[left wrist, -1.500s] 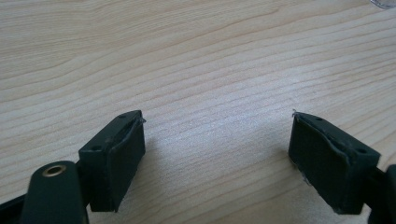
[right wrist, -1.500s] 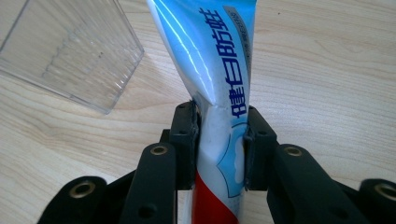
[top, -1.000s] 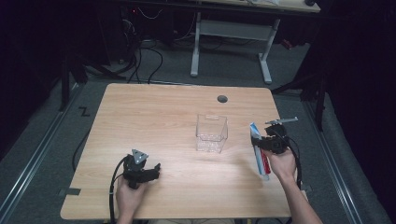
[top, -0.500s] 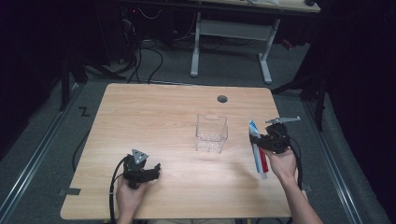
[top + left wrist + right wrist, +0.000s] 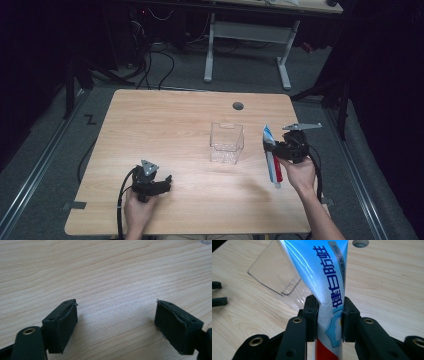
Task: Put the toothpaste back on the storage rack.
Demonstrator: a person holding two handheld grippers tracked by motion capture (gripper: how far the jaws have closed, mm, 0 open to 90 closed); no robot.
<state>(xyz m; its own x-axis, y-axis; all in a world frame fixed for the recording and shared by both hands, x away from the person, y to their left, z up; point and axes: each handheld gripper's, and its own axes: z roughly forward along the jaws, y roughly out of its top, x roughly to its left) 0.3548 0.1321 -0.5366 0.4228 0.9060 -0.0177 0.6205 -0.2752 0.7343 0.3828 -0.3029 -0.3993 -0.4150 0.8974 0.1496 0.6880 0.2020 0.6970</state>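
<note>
A toothpaste tube [image 5: 270, 162], white and blue with a red lower end, hangs tilted over the table's right side. My right gripper [image 5: 275, 148] is shut on its middle. In the right gripper view both pads [image 5: 312, 312] pinch the tube [image 5: 324, 272], whose flat blue end points toward a clear plastic box [image 5: 274, 272]. That box [image 5: 226, 142] stands upright near the table's middle, just left of the tube. My left gripper [image 5: 166, 183] rests at the front left, open. Its jaws [image 5: 116, 306] stand wide apart over bare wood with nothing between them.
The wooden table [image 5: 165, 125] has a round cable hole [image 5: 238, 106] at the back, also seen as a hole [image 5: 360, 242] in the right gripper view. A white desk frame [image 5: 247, 45] and cables lie on the floor beyond.
My right gripper has risen slightly with the toothpaste tube, drifting a little toward the clear box. The left gripper has stayed put.
</note>
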